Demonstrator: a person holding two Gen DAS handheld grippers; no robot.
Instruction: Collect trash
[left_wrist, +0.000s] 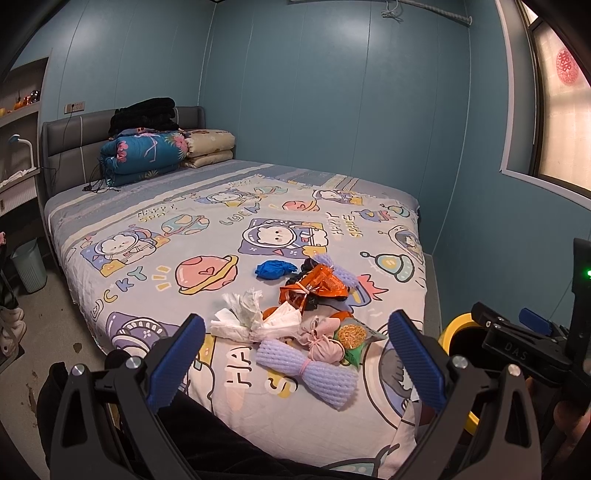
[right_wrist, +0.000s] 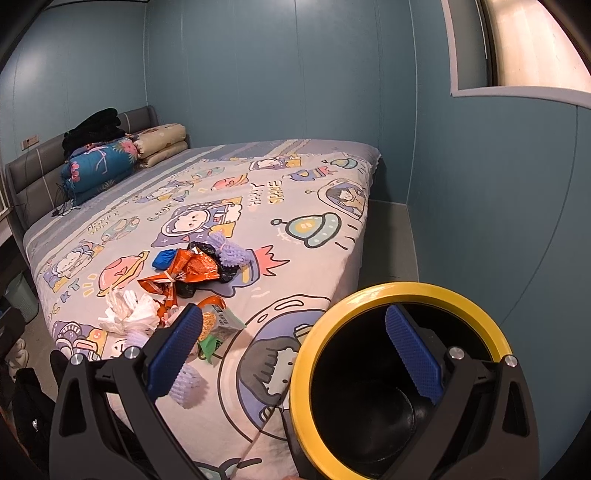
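Note:
A pile of trash lies on the cartoon bedsheet (left_wrist: 147, 236): white tissues (left_wrist: 243, 317), an orange wrapper (left_wrist: 314, 288), a blue crumpled bag (left_wrist: 275, 268), purple foam netting (left_wrist: 310, 371), a pink pouch (left_wrist: 323, 339) and a green snack packet (left_wrist: 354, 338). My left gripper (left_wrist: 295, 363) is open and empty, just in front of the netting. My right gripper (right_wrist: 295, 354) is open and empty, over the rim of a black bin with a yellow rim (right_wrist: 402, 380) beside the bed. The trash also shows in the right wrist view: the orange wrapper (right_wrist: 184, 273) and tissues (right_wrist: 129, 314).
Folded quilts (left_wrist: 147, 155) and pillows (left_wrist: 210, 147) are stacked at the headboard. A pale green bin (left_wrist: 29, 266) stands on the floor left of the bed. Shoes (left_wrist: 11, 328) sit at the left edge. Blue walls enclose the bed's far and right sides.

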